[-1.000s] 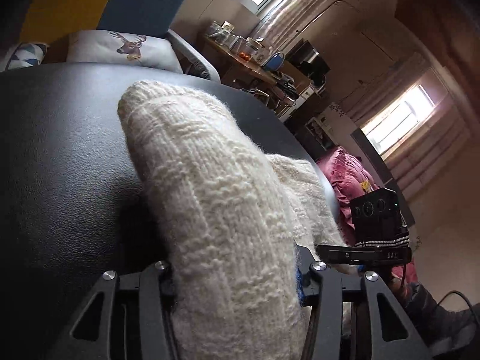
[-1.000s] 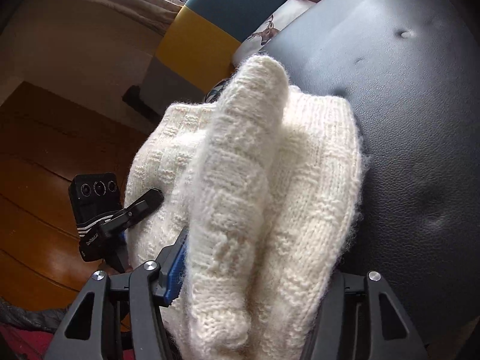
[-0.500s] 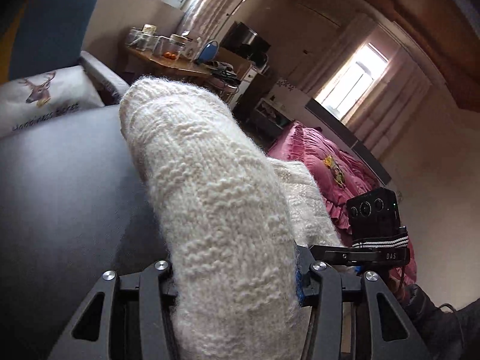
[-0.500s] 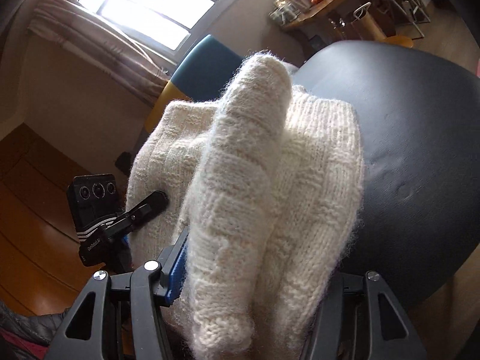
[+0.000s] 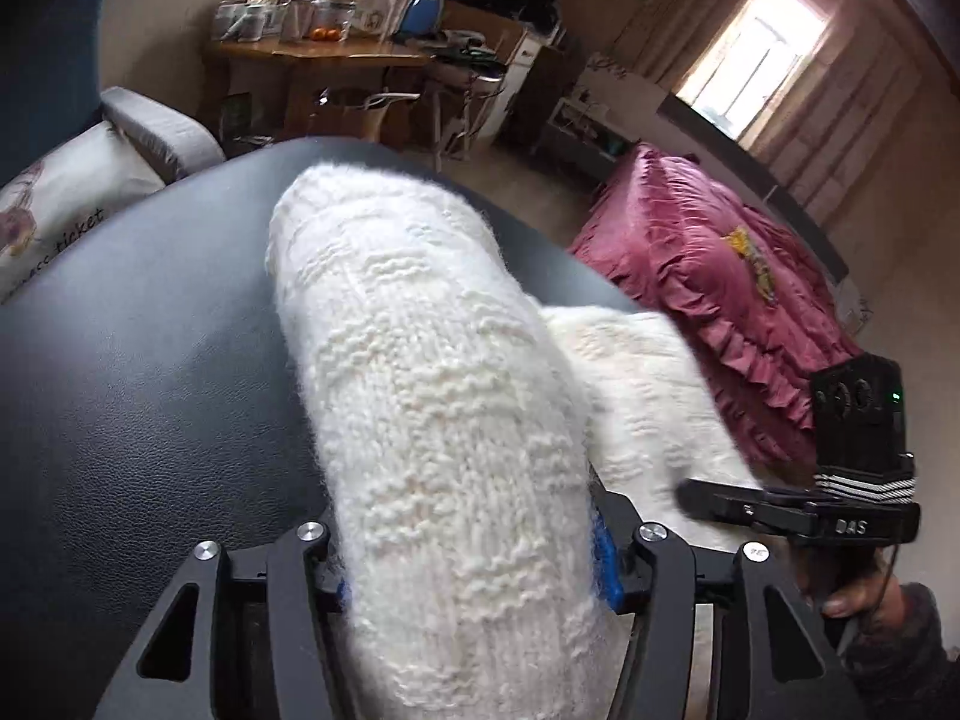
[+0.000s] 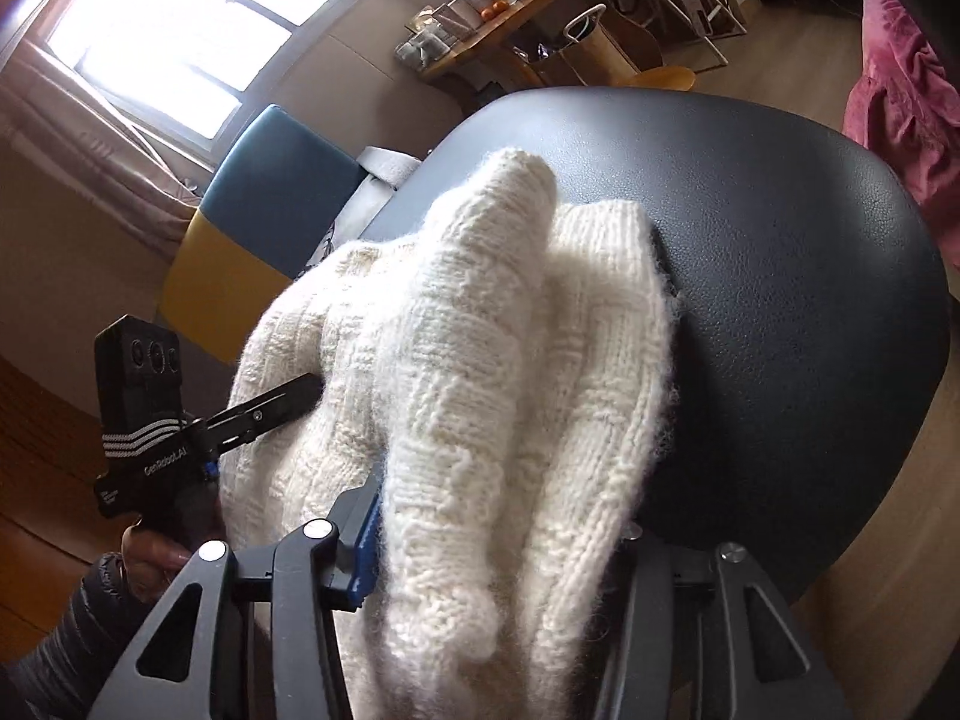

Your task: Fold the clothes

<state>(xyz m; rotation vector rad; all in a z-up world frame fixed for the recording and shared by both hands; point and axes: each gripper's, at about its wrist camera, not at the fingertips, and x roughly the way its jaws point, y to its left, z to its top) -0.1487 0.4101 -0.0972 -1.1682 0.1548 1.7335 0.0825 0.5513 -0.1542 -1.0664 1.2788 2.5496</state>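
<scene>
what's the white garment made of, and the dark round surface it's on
White garment: looks like chunky knitted wool or an acrylic blend, matte, with raised stitch blocks and a fuzzy halo of loose fibres at the edges. Dark surface: seems to be leather or faux leather, with a fine pebbled grain, a soft sheen and shallow dimples.

A dark, leather-like padded surface (image 5: 150, 372) with a rounded edge carried the clothing. Its grain showed clearly where it was bare, to the left in the left wrist view and to the right in the right wrist view (image 6: 810, 312). On it lay a bunched white knitted garment (image 5: 432, 420), thick and fuzzy, ribbed in bands, its folds humped up (image 6: 480, 360) over the padding.
</scene>
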